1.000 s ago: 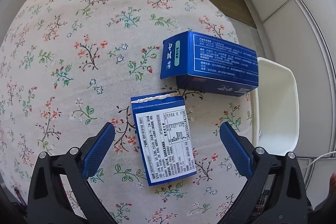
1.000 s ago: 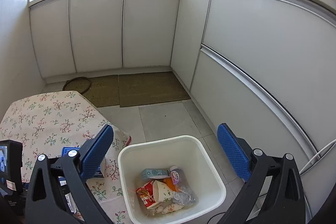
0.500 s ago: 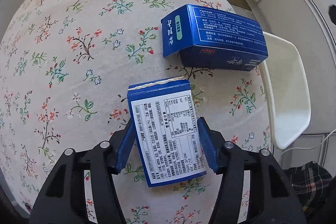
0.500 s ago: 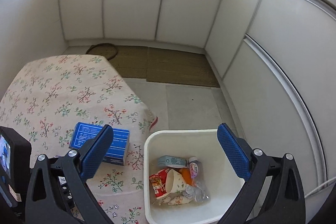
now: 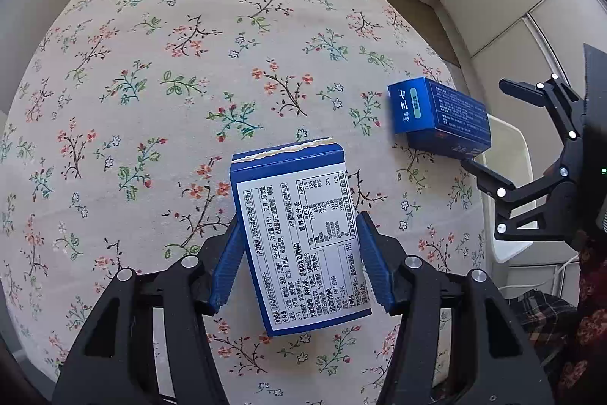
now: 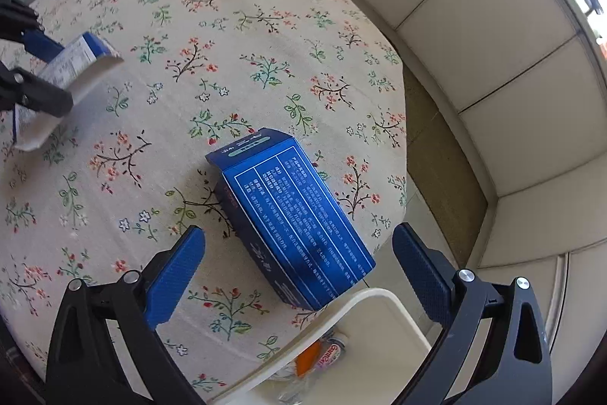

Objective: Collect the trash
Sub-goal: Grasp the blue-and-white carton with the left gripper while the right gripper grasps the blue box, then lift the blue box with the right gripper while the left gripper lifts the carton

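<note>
Left gripper (image 5: 299,262) pinching the blue carton with the white label (image 5: 297,238) tight on both sides. Right gripper (image 6: 299,278) wide open, holding nothing, around the dark blue box (image 6: 292,222) on the flowery tablecloth (image 6: 151,124), beside the white bin (image 6: 364,297).

Bright daylight, sharp, fisheye-warped edges

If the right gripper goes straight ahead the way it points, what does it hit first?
Most likely the dark blue box, lying on the floral tablecloth between the open fingers of the right gripper; depth is uncertain.
</note>
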`<state>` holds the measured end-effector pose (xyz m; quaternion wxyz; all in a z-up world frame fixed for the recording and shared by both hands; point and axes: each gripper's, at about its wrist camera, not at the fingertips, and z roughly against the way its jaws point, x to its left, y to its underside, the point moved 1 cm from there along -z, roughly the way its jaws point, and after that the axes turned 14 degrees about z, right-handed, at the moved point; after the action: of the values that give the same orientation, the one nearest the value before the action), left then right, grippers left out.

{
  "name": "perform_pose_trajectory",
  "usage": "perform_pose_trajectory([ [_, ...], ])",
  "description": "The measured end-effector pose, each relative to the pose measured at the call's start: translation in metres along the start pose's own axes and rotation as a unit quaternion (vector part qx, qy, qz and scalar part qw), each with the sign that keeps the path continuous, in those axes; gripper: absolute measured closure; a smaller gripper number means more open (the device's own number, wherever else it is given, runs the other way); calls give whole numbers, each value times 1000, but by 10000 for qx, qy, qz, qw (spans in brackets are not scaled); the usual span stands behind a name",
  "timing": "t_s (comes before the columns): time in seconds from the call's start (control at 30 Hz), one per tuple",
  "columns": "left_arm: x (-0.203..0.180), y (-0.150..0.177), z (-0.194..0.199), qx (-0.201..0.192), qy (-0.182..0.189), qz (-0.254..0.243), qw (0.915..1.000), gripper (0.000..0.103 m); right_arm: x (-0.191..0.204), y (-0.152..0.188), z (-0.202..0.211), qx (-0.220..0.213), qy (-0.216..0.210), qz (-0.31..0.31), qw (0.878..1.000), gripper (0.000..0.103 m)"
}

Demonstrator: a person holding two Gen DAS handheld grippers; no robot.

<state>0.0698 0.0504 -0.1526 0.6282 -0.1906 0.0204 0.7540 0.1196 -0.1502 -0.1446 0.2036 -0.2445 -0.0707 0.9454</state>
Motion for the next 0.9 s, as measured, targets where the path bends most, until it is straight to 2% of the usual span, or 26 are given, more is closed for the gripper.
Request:
perform_pose_trajectory([
  [0.13,-6,0,4,-28,71,14,10000,48,-12,-9,-11,5,-107,60,9999,7],
  [0.3,-13,-12,-1,-16,80,73,9999,48,-12,-19,-34,250,-545,103,9981,8],
  [0.37,-10,-16,-2,-36,77,132,9999,48,-10,-20,-43,361,-723,22,9967,20],
  [0.47,-3,-19,3,-110,94,260,9996,48,-15,-25,-51,467,-1076,-423,9922,37],
  [0.5,0,-20,5,-141,102,300,9994,48,-16,-27,-50,436,-1144,-527,9911,42],
  [0.57,4,-23,10,-215,130,384,9989,48,-15,-33,-49,406,-1133,-698,9903,44],
  [0.77,18,-31,22,-492,114,628,9967,48,-9,-55,-33,138,-1158,-1217,9857,46],
  [0.9,25,-38,30,-735,60,764,9944,48,-14,-77,-7,-308,-1033,-1677,9799,46],
])
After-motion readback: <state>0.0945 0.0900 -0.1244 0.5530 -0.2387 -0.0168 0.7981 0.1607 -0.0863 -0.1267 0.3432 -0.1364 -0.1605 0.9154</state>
